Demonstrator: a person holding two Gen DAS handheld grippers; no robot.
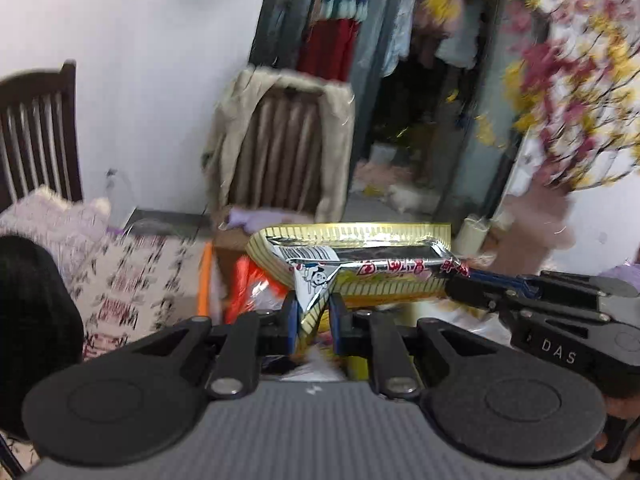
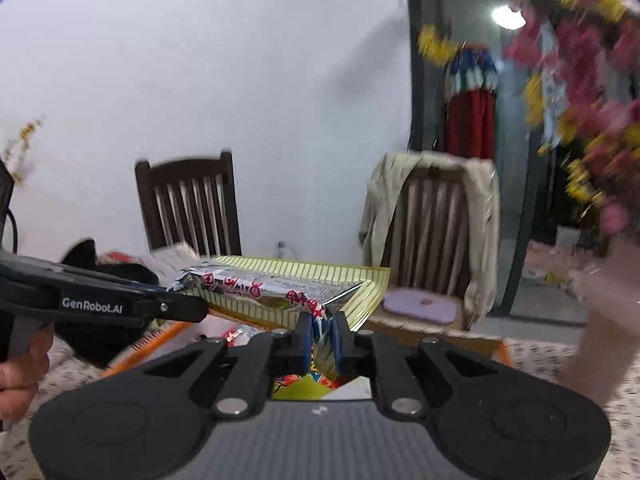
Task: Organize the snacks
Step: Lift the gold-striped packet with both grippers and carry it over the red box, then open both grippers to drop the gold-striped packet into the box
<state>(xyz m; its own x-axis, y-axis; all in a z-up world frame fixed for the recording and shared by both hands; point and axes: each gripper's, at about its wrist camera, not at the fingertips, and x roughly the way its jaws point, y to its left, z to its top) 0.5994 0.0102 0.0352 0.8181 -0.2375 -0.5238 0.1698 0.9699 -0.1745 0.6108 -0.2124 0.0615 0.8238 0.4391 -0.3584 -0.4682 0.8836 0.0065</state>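
Left gripper (image 1: 313,320): jaws nearly closed, pinching one end of the snack packet (image 1: 360,256); blue pads press the crimped foil from both sides.
Right gripper (image 2: 322,334): jaws nearly closed on the opposite end of the same packet (image 2: 280,284); foil bunched between the pads.
Cross-view: the right gripper enters the left wrist view from the right (image 1: 472,284), its tip at the packet's end; the left gripper shows in the right wrist view (image 2: 192,306), its tip at the packet's far end.
Packet position: held in the air between both grippers, roughly level, above an orange-rimmed box (image 1: 204,280) of other snacks.
Packet look: silver foil wrapper, red lettering, barcode, cartoon figure; a yellow striped pack lies against it.
Surroundings: patterned tablecloth (image 2: 560,360), two wooden chairs, one draped with a beige coat (image 1: 280,144). Background blurred.
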